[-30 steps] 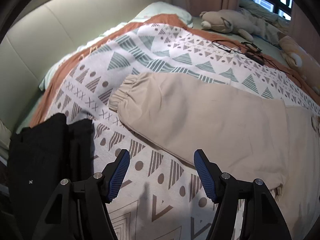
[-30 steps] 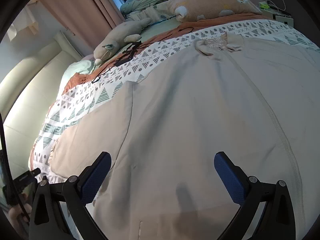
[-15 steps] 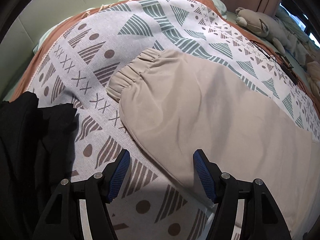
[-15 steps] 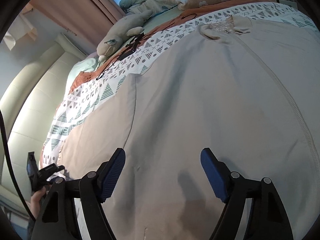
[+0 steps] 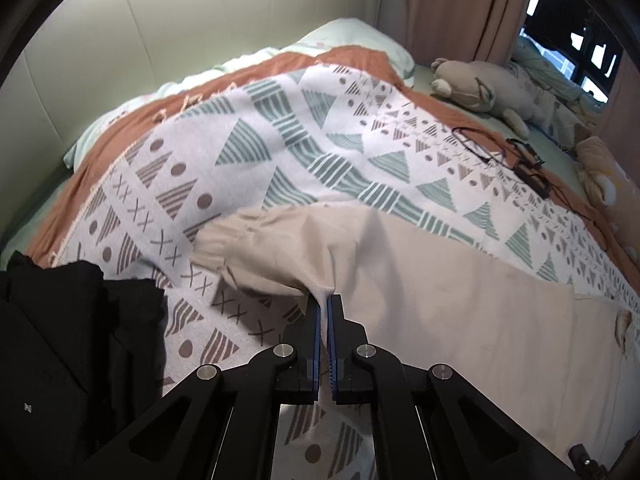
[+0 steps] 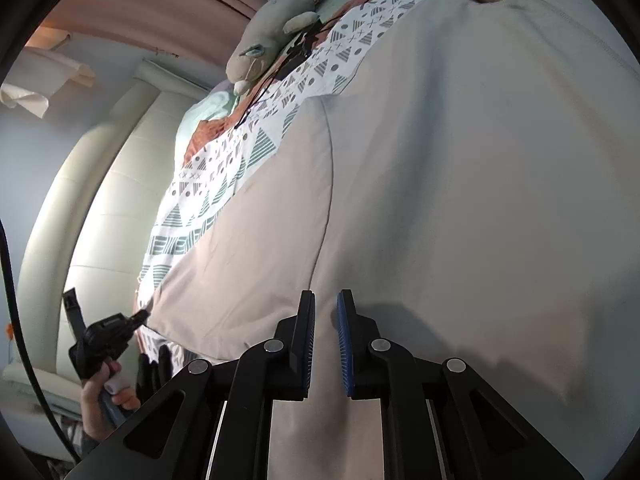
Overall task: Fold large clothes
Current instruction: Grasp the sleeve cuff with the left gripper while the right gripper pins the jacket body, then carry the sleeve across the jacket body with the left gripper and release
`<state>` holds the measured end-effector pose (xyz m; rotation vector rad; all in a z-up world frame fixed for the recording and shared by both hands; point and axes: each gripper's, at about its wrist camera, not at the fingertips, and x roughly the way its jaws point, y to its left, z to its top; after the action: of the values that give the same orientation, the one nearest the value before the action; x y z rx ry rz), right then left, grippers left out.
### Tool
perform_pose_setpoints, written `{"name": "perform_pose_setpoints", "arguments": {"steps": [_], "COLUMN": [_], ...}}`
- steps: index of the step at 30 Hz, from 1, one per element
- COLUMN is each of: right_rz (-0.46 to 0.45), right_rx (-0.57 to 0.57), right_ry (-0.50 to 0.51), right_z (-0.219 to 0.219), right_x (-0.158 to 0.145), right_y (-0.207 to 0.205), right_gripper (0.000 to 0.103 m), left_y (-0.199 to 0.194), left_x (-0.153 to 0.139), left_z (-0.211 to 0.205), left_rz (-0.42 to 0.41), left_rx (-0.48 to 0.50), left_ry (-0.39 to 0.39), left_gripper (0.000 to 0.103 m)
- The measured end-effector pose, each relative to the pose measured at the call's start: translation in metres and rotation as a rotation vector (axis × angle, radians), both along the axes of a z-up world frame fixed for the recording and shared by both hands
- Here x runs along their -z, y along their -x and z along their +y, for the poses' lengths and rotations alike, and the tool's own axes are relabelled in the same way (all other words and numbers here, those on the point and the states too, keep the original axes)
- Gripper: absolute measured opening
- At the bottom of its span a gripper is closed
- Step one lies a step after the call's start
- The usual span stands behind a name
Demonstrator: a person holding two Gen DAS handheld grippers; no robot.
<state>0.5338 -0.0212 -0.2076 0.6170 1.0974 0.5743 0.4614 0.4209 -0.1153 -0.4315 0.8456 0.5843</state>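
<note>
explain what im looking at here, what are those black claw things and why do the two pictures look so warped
Those are hand-held grippers, one in each of a person's hands, with no robot arm. A fisheye camera on each looks along its two fingers, hence the warping.

In the left view, the left gripper has just closed on the edge of a beige garment's sleeve, pinching it. The garment lies on a patterned blanket on a bed, with a black garment beside it and a stuffed toy further back.

In the right view, the right gripper has just been closing over the beige garment. A narrow gap remains, and I cannot tell whether cloth is caught. The hand holding the left gripper shows at lower left.
</note>
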Motion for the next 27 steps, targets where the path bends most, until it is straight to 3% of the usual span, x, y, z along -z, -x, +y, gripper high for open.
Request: {"name": "perform_pose_setpoints", "arguments": {"steps": [6, 11, 18, 25, 27], "right_rz": [0.036, 0.095, 0.086, 0.098, 0.08], "right_rx": [-0.074, -0.135, -0.171, -0.147, -0.124], "right_ry": [-0.051, -0.025, -0.059, -0.075, -0.073], "right_z": [0.029, 0.051, 0.056, 0.032, 0.016], "right_x": [0.009, 0.033, 0.036, 0.021, 0.011], "right_y": [0.004, 0.012, 0.011, 0.02, 0.026], "right_gripper": [0.012, 0.012, 0.012, 0.014, 0.024], "left_y": [0.002, 0.007, 0.013, 0.009, 0.008], "left_x": [-0.06, -0.108, -0.174, -0.201, -0.205], "left_z": [-0.028, -0.063, -0.124, -0.18, -0.194], "left_rz": [-0.094, -0.172, -0.264, -0.263, -0.268], "left_rx": [0.072, 0.137, 0.24, 0.304, 0.317], "left_ry": [-0.02, -0.025, -0.039, -0.033, -0.017], "left_gripper": [0.002, 0.002, 0.002, 0.002, 0.002]}}
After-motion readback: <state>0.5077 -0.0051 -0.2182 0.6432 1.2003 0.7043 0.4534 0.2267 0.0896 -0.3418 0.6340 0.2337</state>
